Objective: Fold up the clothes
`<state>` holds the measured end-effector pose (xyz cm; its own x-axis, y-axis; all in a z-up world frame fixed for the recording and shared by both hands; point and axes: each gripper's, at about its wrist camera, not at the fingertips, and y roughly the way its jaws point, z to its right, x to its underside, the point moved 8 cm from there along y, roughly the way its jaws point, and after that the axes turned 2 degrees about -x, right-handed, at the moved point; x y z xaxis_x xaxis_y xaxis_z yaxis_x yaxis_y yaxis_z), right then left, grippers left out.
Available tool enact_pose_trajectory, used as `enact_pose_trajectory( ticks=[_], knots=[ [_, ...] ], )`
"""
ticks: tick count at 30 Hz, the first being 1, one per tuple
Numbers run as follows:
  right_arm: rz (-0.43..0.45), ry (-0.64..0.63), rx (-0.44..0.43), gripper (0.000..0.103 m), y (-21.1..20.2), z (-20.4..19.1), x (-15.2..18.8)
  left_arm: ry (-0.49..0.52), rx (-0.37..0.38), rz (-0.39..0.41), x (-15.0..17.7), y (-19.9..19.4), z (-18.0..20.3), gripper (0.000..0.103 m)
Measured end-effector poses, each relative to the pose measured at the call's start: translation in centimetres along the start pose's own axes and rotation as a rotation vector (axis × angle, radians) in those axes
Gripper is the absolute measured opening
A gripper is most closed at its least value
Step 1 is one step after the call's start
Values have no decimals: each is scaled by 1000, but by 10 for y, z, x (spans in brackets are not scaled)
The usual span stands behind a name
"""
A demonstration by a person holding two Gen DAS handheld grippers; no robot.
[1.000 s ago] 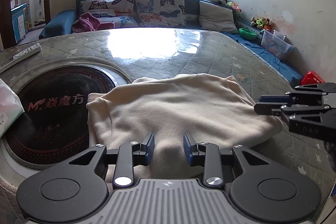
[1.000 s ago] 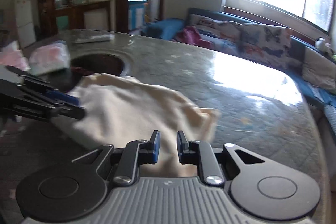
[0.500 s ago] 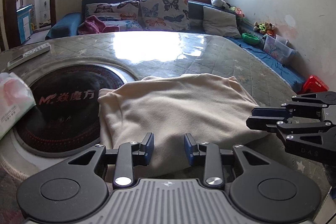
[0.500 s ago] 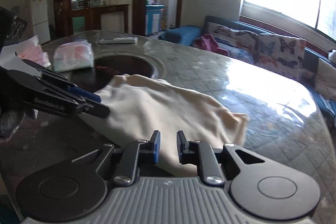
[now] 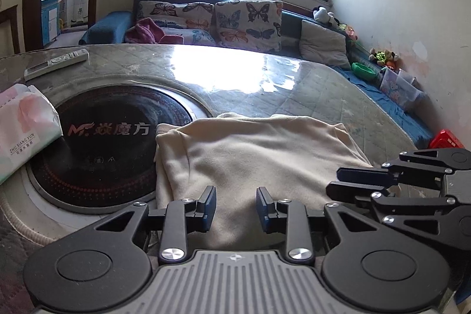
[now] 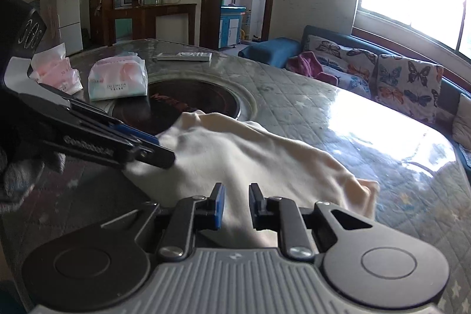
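A cream garment (image 5: 253, 155) lies folded on the quilted table (image 5: 294, 84), its left edge over the black round hotplate (image 5: 112, 143). My left gripper (image 5: 236, 208) is open and empty, just above the garment's near edge. My right gripper (image 6: 237, 206) is open and empty over the garment's (image 6: 244, 155) near side. The right gripper also shows at the right of the left wrist view (image 5: 362, 181), by the garment's right edge. The left gripper shows at the left of the right wrist view (image 6: 153, 152), its tips at the garment's left edge.
Tissue packs (image 6: 117, 78) and a remote (image 6: 184, 56) lie on the far side of the hotplate (image 6: 200, 99). A sofa with butterfly cushions (image 5: 247, 22) stands beyond the table. A red basket (image 5: 444, 140) and plastic bins (image 5: 400, 87) sit by the right wall.
Both grippers have drawn back and risen a little from the garment. The right gripper has swung left, bringing the tissue packs and hotplate into view. The garment lies as before.
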<state>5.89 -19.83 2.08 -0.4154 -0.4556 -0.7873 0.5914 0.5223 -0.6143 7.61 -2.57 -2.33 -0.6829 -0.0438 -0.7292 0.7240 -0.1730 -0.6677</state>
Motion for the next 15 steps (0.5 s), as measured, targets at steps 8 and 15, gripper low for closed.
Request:
enact_pose_trajectory(
  ticks=[8, 15],
  knots=[
    [-40, -17, -13, 17, 13, -9, 9, -22, -6, -1, -3, 0, -3, 34],
    [-31, -11, -11, 30, 6, -12, 10, -76, -20, 4, -5, -13, -13, 54]
  ],
)
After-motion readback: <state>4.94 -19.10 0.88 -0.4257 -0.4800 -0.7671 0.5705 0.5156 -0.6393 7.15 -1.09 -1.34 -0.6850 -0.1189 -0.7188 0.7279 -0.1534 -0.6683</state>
